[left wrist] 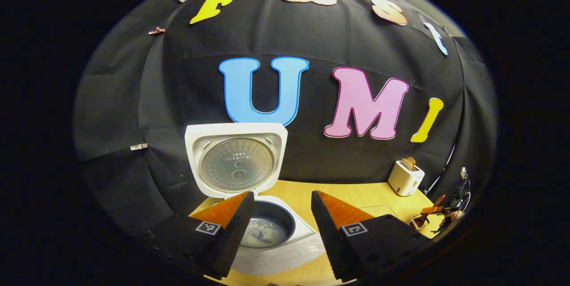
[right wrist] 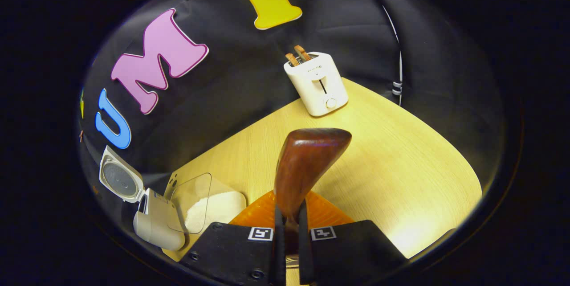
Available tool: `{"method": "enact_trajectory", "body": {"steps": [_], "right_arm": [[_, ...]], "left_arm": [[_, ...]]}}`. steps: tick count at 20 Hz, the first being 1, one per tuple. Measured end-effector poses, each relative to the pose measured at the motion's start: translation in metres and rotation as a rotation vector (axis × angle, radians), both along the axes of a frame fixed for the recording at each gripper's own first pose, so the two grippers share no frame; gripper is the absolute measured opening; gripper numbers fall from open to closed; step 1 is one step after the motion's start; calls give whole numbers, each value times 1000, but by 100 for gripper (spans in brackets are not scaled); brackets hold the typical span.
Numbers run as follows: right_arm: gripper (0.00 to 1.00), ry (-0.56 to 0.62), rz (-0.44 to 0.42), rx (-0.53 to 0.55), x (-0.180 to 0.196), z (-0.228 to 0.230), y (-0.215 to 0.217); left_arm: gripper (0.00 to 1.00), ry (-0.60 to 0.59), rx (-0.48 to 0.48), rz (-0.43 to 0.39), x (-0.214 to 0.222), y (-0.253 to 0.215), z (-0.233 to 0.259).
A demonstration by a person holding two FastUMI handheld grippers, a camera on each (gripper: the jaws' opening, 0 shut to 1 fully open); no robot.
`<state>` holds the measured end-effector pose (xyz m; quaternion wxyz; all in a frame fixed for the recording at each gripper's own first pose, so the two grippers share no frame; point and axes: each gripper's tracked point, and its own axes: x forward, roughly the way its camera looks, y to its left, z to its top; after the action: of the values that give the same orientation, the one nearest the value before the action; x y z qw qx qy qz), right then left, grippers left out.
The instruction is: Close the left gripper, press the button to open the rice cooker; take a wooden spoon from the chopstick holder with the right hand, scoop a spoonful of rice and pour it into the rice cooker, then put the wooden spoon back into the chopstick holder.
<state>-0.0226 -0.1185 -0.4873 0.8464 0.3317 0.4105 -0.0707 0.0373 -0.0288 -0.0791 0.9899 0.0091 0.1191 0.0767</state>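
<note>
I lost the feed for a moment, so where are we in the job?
Done: the rice cooker lid stands open. In hand: the right gripper holds the wooden spoon. Left: scooping from the rice container, pouring, returning the spoon.

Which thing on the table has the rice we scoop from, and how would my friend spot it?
Start at the white rice cooker with its lid standing open on the wooden table. Right beside it, on the side toward the toaster, sits a clear container with a see-through lid tipped up. It is the one thing holding a heap of white rice.
</note>
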Motion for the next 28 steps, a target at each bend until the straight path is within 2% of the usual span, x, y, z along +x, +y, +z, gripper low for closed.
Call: {"method": "enact_trajectory", "body": {"steps": [2, 3, 4, 5, 6, 9, 12, 16, 20, 23, 28], "right_arm": [[21, 17, -10, -6, 3, -3, -5], [35, 27, -18, -13, 3, -6, -8], [28, 31, -25, -15, 3, -5, -11], [55, 30, -34, -14, 4, -4, -15], [57, 29, -45, -13, 4, -3, -18], [77, 23, -65, -20, -4, 5, -29], [83, -24, -81, -15, -10, 24, -36], [83, -54, -86, -20, -24, 43, -47], [83, -61, -115, -30, -40, 56, -56], [83, -51, -112, -47, -56, 58, -60], [83, -26, -134, -69, -75, 63, -70]], "left_arm": [[83, -2, 1, 4, 1, 1, 0], [83, -3, 1, 5, 2, 0, 1], [83, -5, 2, 5, 3, 0, 2], [83, -7, 3, 5, 4, 0, 3], [83, -9, 6, 4, 6, -1, 4], [83, -35, 20, 4, 14, 1, 17], [83, -83, 53, 13, 30, 11, 40], [82, -163, 116, 48, 61, 37, 81], [82, -234, 118, 112, 94, 68, 112], [85, -253, 109, 158, 125, 93, 124], [95, -276, 164, 202, 163, 114, 137]]}}
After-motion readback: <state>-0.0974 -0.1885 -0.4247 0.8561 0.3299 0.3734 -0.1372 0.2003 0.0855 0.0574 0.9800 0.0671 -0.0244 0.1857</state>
